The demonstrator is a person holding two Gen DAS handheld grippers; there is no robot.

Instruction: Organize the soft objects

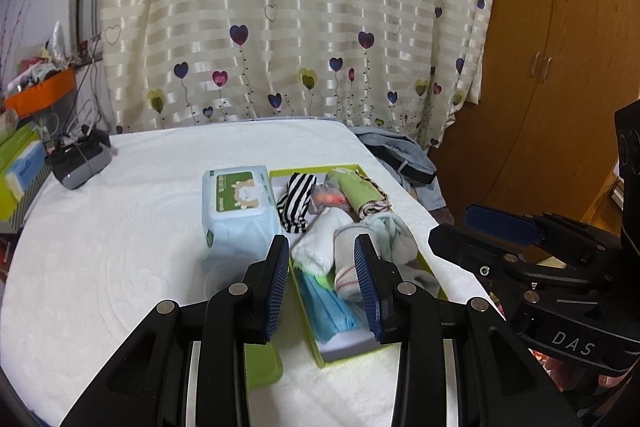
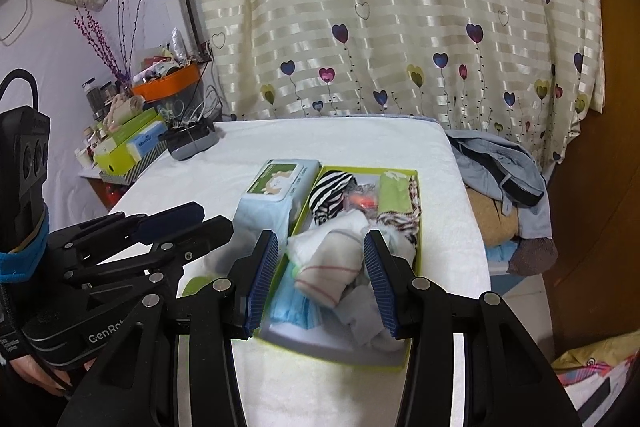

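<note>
My left hand-held gripper (image 1: pixel 322 267) hung with its fingers apart and nothing between them, just above the near half of the green box (image 1: pixel 430 269). My right hand-held gripper (image 2: pixel 320 267) was likewise spread and empty, poised over the same box (image 2: pixel 416 259). Below both lay the soft things, all inside the box: a white rolled cloth with thin red stripes (image 2: pixel 320 283), a folded blue cloth (image 1: pixel 330 311) at the near end, a white bundle (image 1: pixel 316 239), a zebra-striped sock (image 1: pixel 296 201) and a green roll (image 1: pixel 354 189) farther back. I judged them light, limp and squashy, with no risk of breakage, best pinched across the thick middle of a roll so it wouldn't unfurl. A wipes pack (image 1: pixel 238 205) sat touching the box's left wall on the white-covered tabletop (image 1: pixel 120 235).
</note>
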